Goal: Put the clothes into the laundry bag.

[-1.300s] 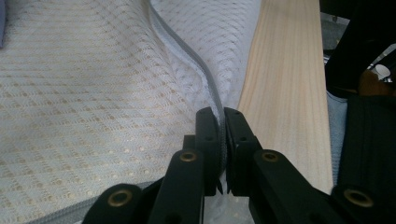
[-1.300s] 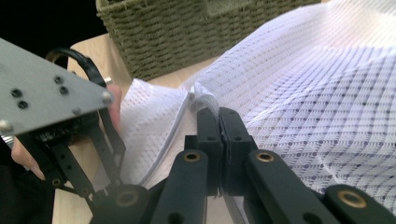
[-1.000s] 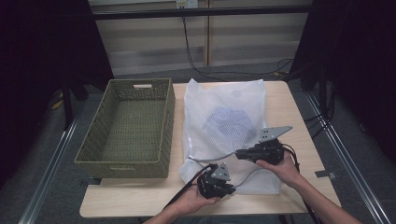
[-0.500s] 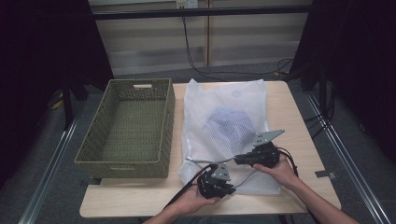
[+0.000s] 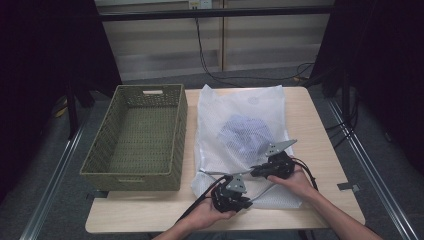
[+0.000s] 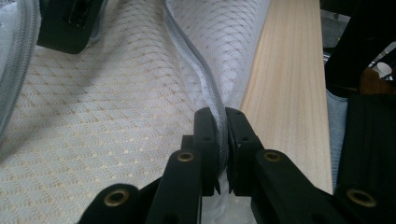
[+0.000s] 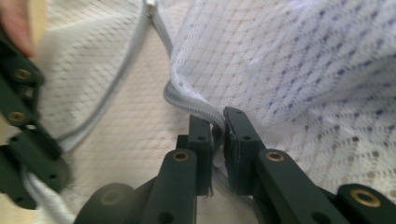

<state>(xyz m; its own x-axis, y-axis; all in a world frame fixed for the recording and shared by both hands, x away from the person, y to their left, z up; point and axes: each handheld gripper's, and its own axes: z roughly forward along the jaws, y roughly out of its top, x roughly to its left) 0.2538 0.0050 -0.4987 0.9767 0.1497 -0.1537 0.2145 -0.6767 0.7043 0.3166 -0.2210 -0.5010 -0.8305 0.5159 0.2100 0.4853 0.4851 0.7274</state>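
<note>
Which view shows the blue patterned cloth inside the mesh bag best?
The high view: the whole cloth shows through the mesh bag. The right gripper view catches only a blurred close part. The left gripper view gives mesh and zipper edge.

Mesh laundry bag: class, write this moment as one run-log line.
left gripper: shut on zipper edge | right gripper: jaws just opening, zipper edge between | mesh laundry bag: flat on table, garment inside

white mesh bag (image 5: 240, 120), blue patterned cloth (image 5: 245, 134) inside; olive woven basket (image 5: 135, 137)
</note>
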